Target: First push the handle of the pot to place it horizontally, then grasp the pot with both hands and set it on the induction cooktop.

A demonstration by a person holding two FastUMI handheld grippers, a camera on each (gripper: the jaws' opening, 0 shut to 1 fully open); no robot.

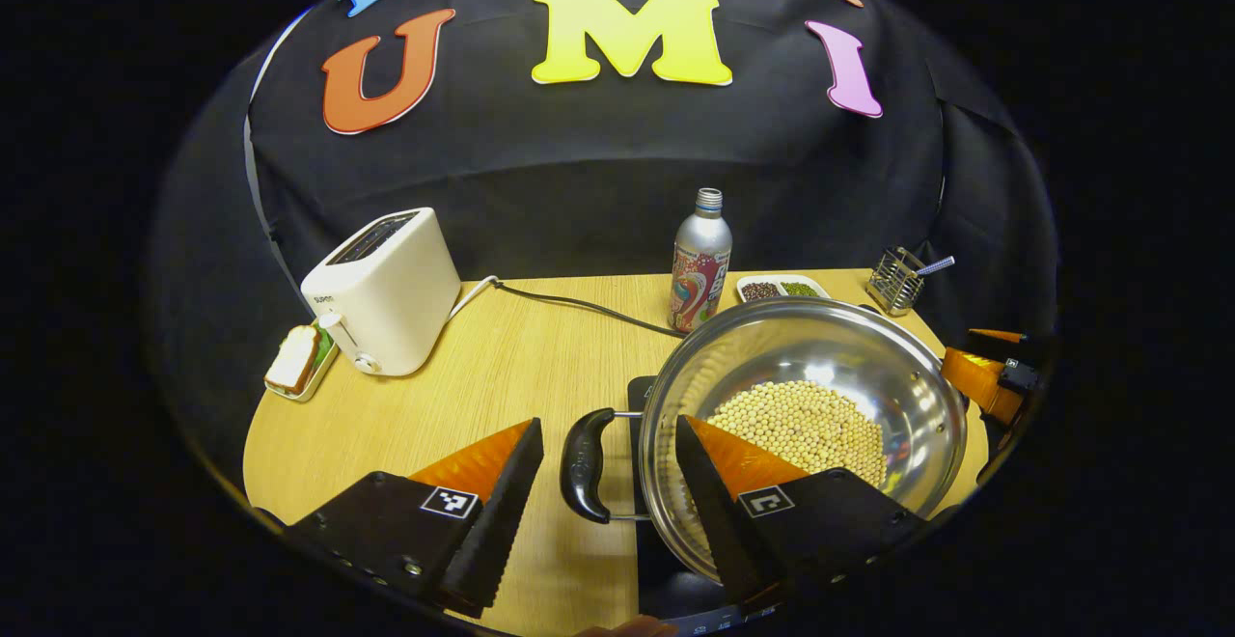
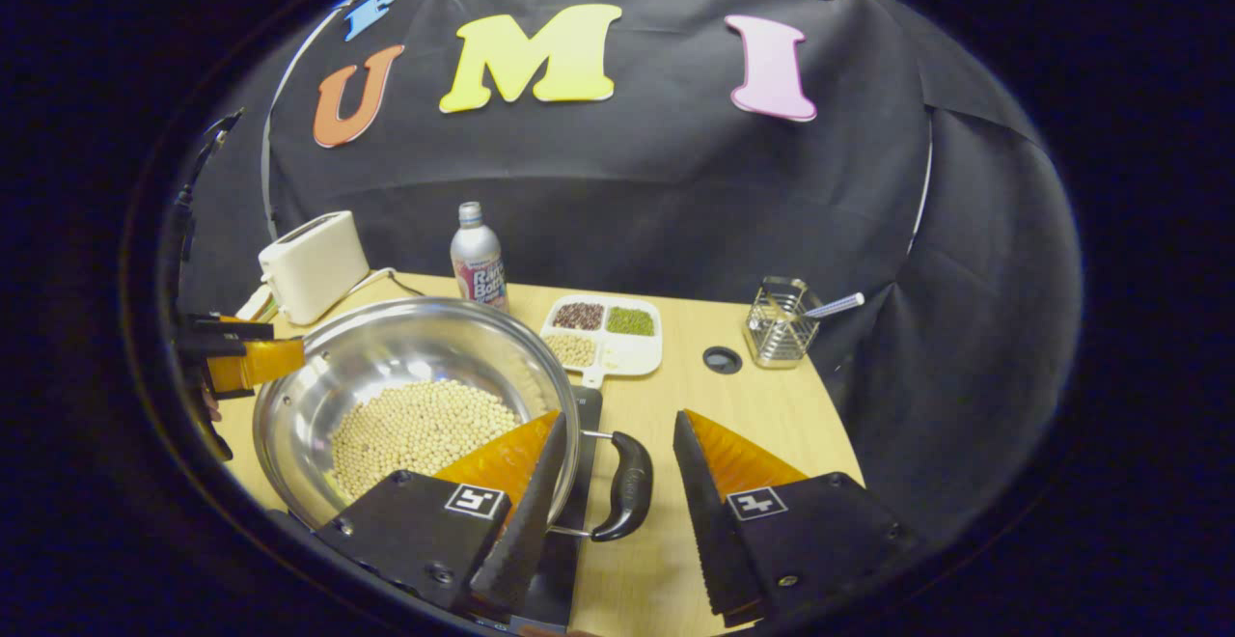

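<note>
A steel pot [image 1: 820, 347] holding soybeans [image 1: 801, 420] sits over a black induction cooktop [image 1: 641, 396] on the wooden table. Its black left handle [image 1: 585, 463] lies between the fingers of my left gripper [image 1: 608, 420], which is open; one finger is outside the handle and the other over the pot's rim. In the right gripper view the pot [image 2: 386, 347] is at the left, with the cooktop [image 2: 585, 425] under it. The right handle [image 2: 627, 483] lies between the spread fingers of my open right gripper [image 2: 619, 415]. Each view shows the other gripper [image 1: 984, 376] [image 2: 241, 362] at the pot's far side.
A white toaster [image 1: 386, 290] with its cable stands at the back left, beside a small plate of bread [image 1: 299, 362]. Behind the pot are a metal bottle [image 1: 700, 261], a sectioned dish of beans [image 2: 606, 333] and a wire holder [image 2: 780, 323]. A round hole [image 2: 722, 359] is in the tabletop.
</note>
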